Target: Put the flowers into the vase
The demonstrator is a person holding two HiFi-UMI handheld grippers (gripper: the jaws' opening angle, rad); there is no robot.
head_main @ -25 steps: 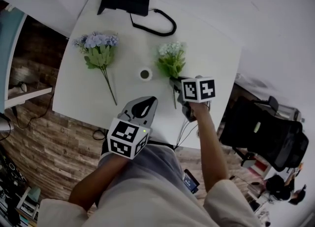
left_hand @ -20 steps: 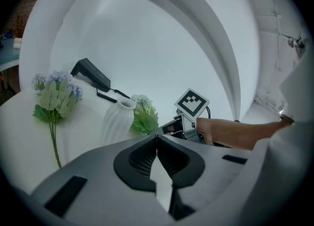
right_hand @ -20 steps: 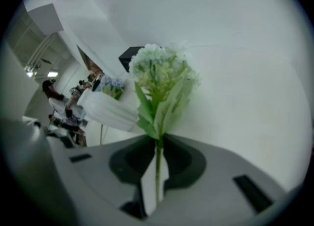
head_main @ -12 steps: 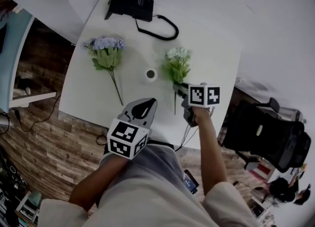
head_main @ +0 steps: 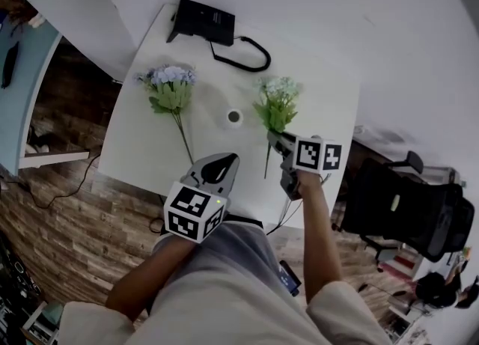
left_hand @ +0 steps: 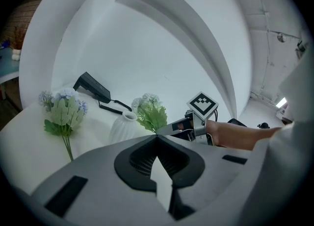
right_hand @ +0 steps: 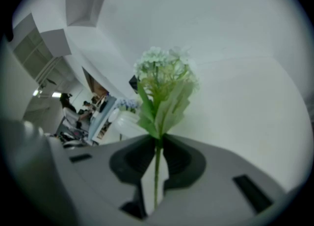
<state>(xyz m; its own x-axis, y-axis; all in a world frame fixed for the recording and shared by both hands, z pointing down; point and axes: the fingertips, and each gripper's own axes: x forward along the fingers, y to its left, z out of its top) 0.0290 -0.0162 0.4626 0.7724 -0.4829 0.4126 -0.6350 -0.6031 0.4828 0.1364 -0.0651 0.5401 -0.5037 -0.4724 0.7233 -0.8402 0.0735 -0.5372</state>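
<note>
A small white vase (head_main: 234, 117) stands upright in the middle of the white table (head_main: 322, 104). My right gripper (head_main: 276, 140) is shut on the thin green stem of the white-green flower bunch (head_main: 278, 102), held just right of the vase and off the tabletop. In the right gripper view the stem (right_hand: 157, 163) runs between the jaws and the blooms (right_hand: 164, 75) rise above them. A blue flower bunch (head_main: 171, 86) lies flat left of the vase. My left gripper (head_main: 216, 167) hovers at the near table edge, shut and empty; its closed tips (left_hand: 157, 136) point toward the vase (left_hand: 122, 127).
A black desk phone (head_main: 202, 20) with a coiled cord (head_main: 245, 48) sits at the table's far end. A black office chair (head_main: 408, 205) stands to the right, and a brick-patterned floor (head_main: 67, 186) lies to the left. People are visible far off in the right gripper view.
My right gripper has risen with the white-green bunch, lifting it off the table and tilting it more upright. The left gripper stays near the table's front edge.
</note>
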